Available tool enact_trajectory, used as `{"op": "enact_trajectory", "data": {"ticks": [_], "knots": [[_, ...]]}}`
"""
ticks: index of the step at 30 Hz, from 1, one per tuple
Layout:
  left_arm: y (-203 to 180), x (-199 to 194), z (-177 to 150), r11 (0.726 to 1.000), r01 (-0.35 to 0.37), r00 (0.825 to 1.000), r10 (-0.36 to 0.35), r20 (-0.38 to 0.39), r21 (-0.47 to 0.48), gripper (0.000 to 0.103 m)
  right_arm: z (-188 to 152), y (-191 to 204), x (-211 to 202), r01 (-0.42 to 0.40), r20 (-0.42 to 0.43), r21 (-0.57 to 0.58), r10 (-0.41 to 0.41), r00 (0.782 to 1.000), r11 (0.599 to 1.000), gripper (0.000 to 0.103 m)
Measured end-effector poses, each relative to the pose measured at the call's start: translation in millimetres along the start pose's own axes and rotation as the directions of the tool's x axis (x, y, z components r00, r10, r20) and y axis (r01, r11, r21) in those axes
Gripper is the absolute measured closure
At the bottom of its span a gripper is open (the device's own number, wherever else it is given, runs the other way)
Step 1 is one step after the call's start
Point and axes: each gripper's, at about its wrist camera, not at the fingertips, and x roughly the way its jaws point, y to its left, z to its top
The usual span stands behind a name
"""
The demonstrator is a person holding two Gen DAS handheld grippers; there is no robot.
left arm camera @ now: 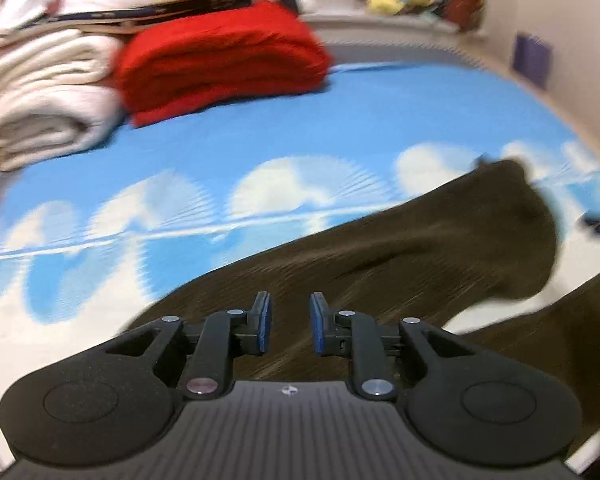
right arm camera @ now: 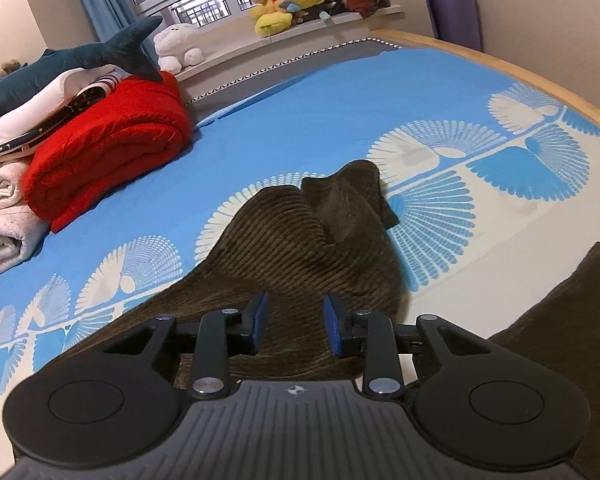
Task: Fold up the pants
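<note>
Pants (right arm camera: 300,248), dark brown corduroy, lie spread on the bed sheet (right arm camera: 300,112), which is blue w/ white fan shapes; one end is bunched up into a folded lump toward the middle of the bed, and another dark part of the fabric shows at the lower right edge of the right wrist view. Left gripper (left arm camera: 290,322) hangs over the pants, blue pads a narrow gap apart, brown cloth visible behind the gap, but that view is blurred and I can't tell if any cloth is pinched. Right gripper (right arm camera: 294,324) is also over the pants, jaws apart w/ a somewhat wider gap, ribbed fabric showing between and beyond the pads; can't tell whether they touch it. Far left on the bed: a folded red blanket (right arm camera: 112,148), next to it a stack of white and cream bedding (left arm camera: 44,96), w/ a blue-grey plush shark (right arm camera: 80,60) lying on top. On the window ledge sit yellow plush toys (right arm camera: 288,0) and a white one (right arm camera: 178,42). A purple bag (right arm camera: 452,16) stands against the wall at the right.
</note>
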Motion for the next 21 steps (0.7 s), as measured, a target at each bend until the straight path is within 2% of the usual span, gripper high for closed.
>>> {"op": "enact_trajectory", "data": {"ticks": [3,4,5,6,8,11,15,18,21], "knots": [[-17.4,20.1,-1.7,0.998,0.057,0.997,-0.058,0.043,0.010,0.074,-0.9,2.1,3.6,0.002,-0.007,0.012,-0.002,1.000,1.000,0.074],[-24.2,34.7,-8.8,0.998,0.050,0.999,-0.050,0.004,0.042,0.074,-1.0,2.4,4.6,0.004,-0.010,0.016,-0.004,1.000,1.000,0.075],[-31.7,49.3,-11.8,0.997,0.018,0.998,-0.014,-0.059,0.073,0.074,-1.3,2.5,5.6,0.007,-0.012,0.022,-0.007,1.000,1.000,0.076],[-37.7,59.9,-13.9,0.995,-0.009,0.996,0.018,-0.087,0.096,0.074,-1.1,3.1,6.4,0.009,-0.014,0.026,-0.009,1.000,1.000,0.077],[-44.8,72.5,-11.3,0.993,-0.019,0.996,0.029,-0.087,0.116,0.072,-0.5,4.8,9.9,0.012,-0.022,0.034,-0.012,1.000,0.999,0.078],[-42.3,82.4,-6.1,0.997,-0.008,0.998,0.012,-0.063,0.072,0.060,4.3,9.2,17.5,0.006,-0.030,0.026,-0.006,1.000,1.000,0.078],[-35.0,95.1,-3.7,0.999,0.000,0.996,0.004,-0.089,0.041,0.060,18.3,7.6,27.8,0.013,-0.017,0.009,-0.013,1.000,1.000,0.078],[-33.2,98.5,-1.5,0.999,0.033,0.995,-0.030,-0.093,0.030,0.058,34.7,-19.0,31.9,0.067,0.026,0.107,-0.070,0.997,0.992,0.078],[-39.5,101.9,-2.9,0.995,0.090,0.990,-0.086,-0.113,0.033,0.051,37.6,-53.1,44.8,0.096,-0.017,0.288,-0.095,0.995,0.953,0.078]]}}
